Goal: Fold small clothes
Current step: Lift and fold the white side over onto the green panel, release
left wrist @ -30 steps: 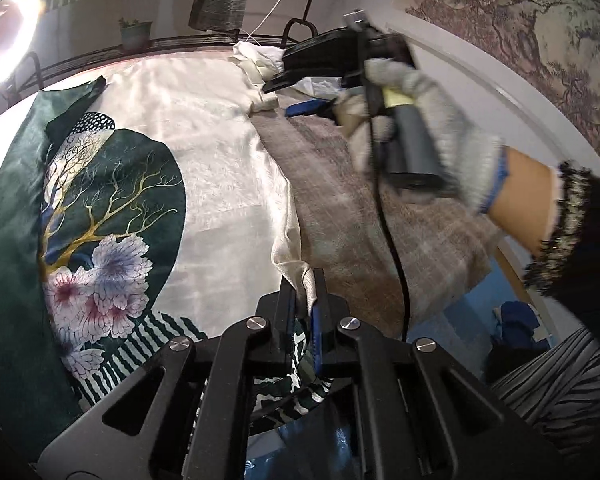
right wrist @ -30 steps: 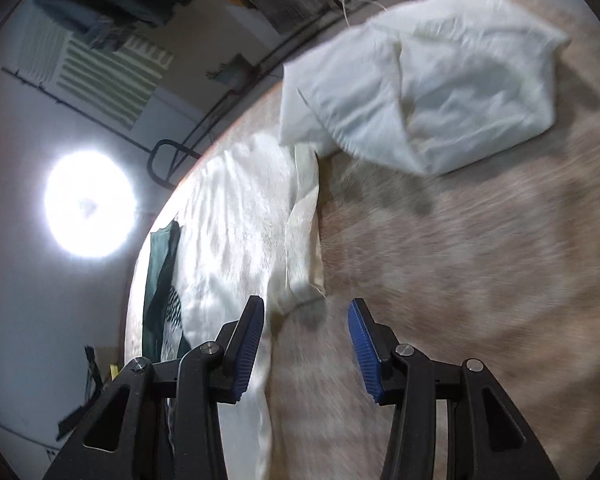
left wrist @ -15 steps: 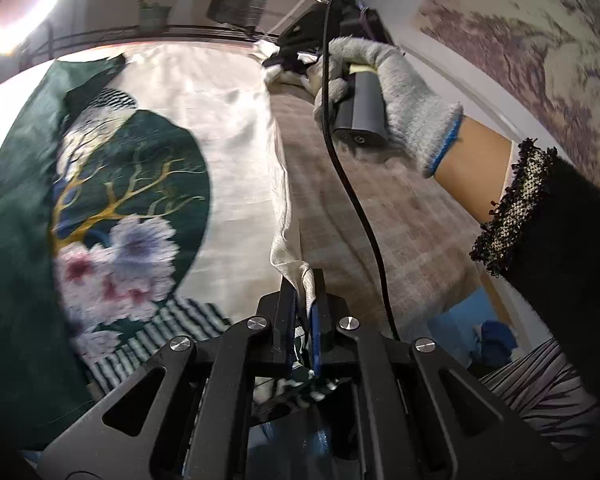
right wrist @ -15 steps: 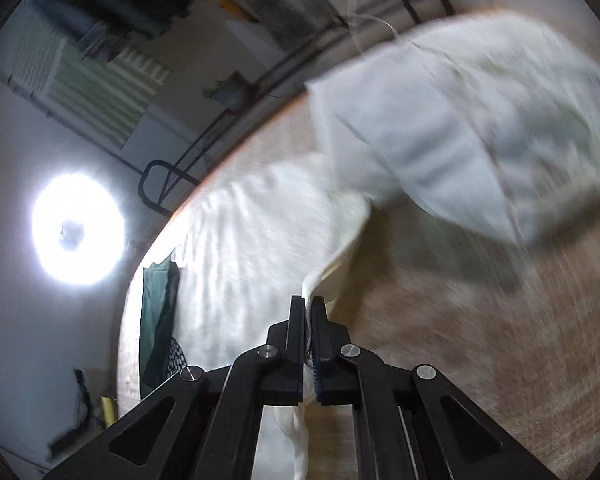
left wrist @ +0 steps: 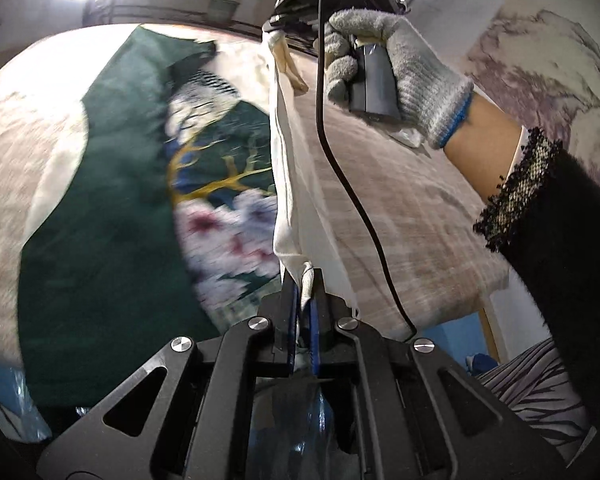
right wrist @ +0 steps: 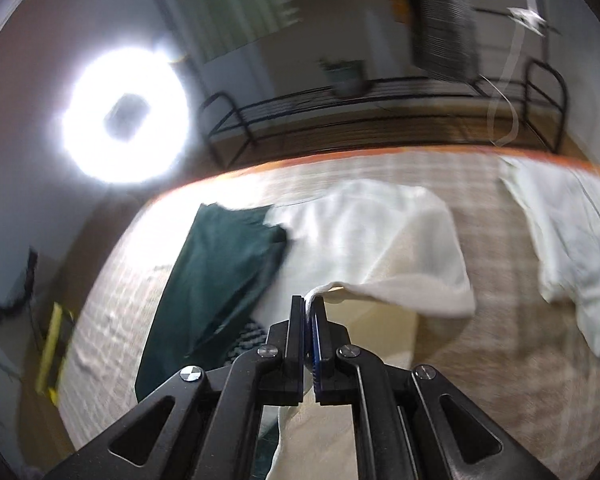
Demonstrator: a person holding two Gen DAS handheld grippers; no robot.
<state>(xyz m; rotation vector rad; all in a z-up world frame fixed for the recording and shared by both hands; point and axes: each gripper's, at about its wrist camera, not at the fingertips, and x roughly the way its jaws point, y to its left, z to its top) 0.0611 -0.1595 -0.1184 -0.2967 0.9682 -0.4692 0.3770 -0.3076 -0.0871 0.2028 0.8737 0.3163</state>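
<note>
A cream garment [left wrist: 288, 152] with a dark green panel and a tree-and-flower print [left wrist: 220, 184] lies on the table. My left gripper [left wrist: 305, 280] is shut on its near right edge. My right gripper [right wrist: 309, 308] is shut on the far right edge and holds it lifted above the table. It shows in the left wrist view [left wrist: 276, 36], held by a gloved hand. The cream edge hangs taut between the two grippers. In the right wrist view the cream cloth [right wrist: 380, 240] folds over toward the green panel [right wrist: 220, 272].
A crumpled white cloth [right wrist: 572, 248] lies at the far right of the checked beige tablecloth [right wrist: 480, 380]. A bright ring light [right wrist: 126, 120] and a black metal rack [right wrist: 380, 96] stand behind the table. The table's right edge [left wrist: 480, 292] drops off near a blue bin.
My right gripper closed on the garment's far edge and raised it. Both grippers lifted the right edge off the table and swung it leftward over the print.
</note>
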